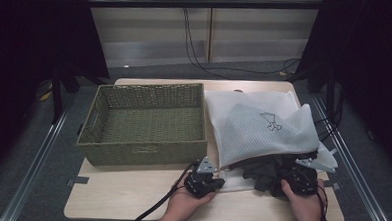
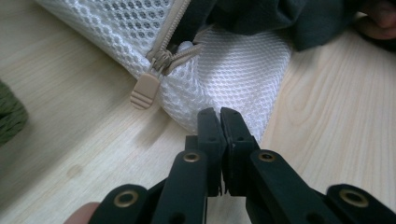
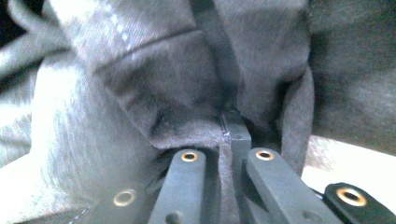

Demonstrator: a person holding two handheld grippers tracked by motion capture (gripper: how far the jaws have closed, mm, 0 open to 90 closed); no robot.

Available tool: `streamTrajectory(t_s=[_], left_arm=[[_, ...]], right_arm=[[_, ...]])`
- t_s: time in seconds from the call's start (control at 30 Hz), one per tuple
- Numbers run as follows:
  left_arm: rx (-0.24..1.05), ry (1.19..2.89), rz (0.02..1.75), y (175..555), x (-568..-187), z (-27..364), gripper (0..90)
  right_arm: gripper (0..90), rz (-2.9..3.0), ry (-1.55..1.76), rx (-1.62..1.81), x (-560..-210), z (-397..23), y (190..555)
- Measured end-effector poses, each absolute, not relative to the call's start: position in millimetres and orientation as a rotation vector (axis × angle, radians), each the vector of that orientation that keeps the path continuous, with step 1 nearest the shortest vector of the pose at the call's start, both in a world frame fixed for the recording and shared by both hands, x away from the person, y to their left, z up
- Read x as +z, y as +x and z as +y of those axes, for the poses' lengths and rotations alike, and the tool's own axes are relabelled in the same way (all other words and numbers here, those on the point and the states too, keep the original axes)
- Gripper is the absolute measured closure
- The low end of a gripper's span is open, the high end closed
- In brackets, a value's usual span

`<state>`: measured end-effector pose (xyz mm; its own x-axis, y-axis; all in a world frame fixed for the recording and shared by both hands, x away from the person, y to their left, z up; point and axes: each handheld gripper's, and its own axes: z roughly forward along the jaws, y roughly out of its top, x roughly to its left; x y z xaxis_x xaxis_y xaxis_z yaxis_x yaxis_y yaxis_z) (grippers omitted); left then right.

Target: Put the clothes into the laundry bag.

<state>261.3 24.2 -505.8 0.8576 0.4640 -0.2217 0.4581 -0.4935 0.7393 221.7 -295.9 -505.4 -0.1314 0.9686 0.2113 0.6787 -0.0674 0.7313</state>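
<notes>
Step in hand, by the look of it: drawing dark garment [image 1: 264, 172] out of white mesh bag [image 1: 263, 126], which lies right of wicker basket [image 1: 143, 123].

- Left gripper [image 2: 219, 116] – jaws pressed together, pinching bag's lower edge near zipper pull [image 2: 145, 90]; should anchor bag flat on table [image 1: 130, 192].
- Right gripper [image 3: 229, 128] – jaws pinching garment fold at bag mouth; should pull slow, away from bag, clear of zipper.

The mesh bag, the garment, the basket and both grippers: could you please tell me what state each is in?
Mesh bag: unzipped, lying flat on the table.
Garment: dark, partly out of the bag's mouth.
Basket: upright, nothing in it.
Left gripper: shut on the bag's edge.
Right gripper: shut on the garment.
</notes>
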Motion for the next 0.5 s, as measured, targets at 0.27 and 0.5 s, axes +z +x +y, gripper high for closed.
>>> streamTrajectory(t_s=[0.27, 0.5], left_arm=[[0.032, 2.117, 0.754, 260, -505, 17, 38.9], [0.263, 2.216, 0.741, 250, -503, -14, 45.5]], right_arm=[[77.4, 1.847, 1.706, 1.25, -504, -292, 209], [72.3, 1.966, 1.529, 1.152, -505, -258, 212]])
